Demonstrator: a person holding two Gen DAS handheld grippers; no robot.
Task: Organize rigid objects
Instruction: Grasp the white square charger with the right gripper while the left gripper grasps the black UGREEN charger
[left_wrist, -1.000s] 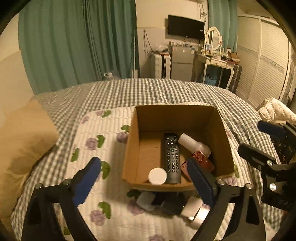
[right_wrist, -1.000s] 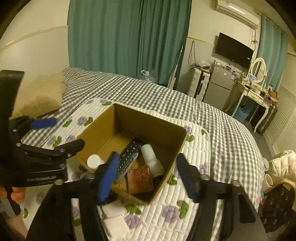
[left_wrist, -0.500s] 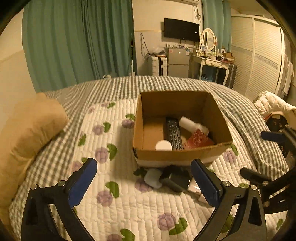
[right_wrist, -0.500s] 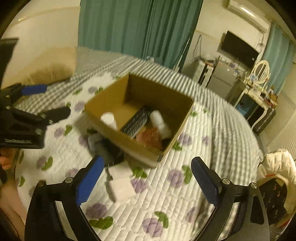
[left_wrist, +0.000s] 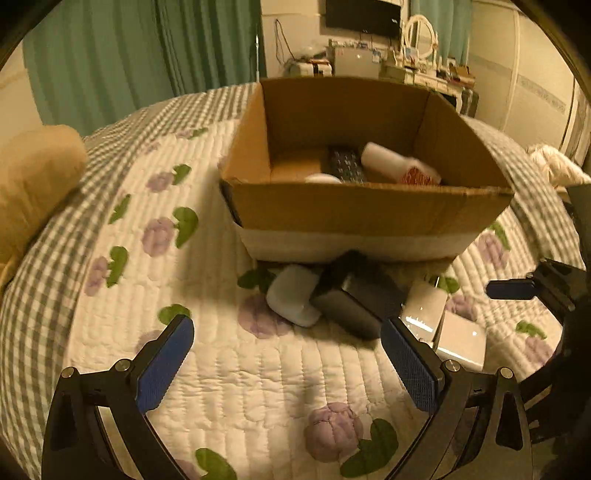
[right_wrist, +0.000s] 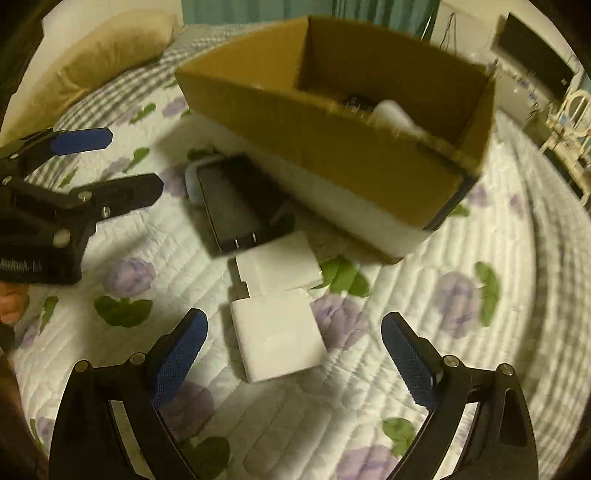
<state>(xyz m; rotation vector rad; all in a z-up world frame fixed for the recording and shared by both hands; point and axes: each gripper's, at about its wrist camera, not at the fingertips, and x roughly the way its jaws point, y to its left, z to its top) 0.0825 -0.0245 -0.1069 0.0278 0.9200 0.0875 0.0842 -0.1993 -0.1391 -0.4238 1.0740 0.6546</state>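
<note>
We are looking at a bed (left_wrist: 110, 122) carrying a flower-print quilt (left_wrist: 229, 369). Lying on the quilt are a cardboard box (left_wrist: 354, 214), a black charger (right_wrist: 240, 199), two white adapters (right_wrist: 277, 339) touching, a pale case (left_wrist: 293, 295), and a tan pillow (left_wrist: 33, 177) sitting beside it.

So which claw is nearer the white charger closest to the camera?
Right. The right claw frames the white charger between its open fingers; the left claw sits off to its left.
</note>
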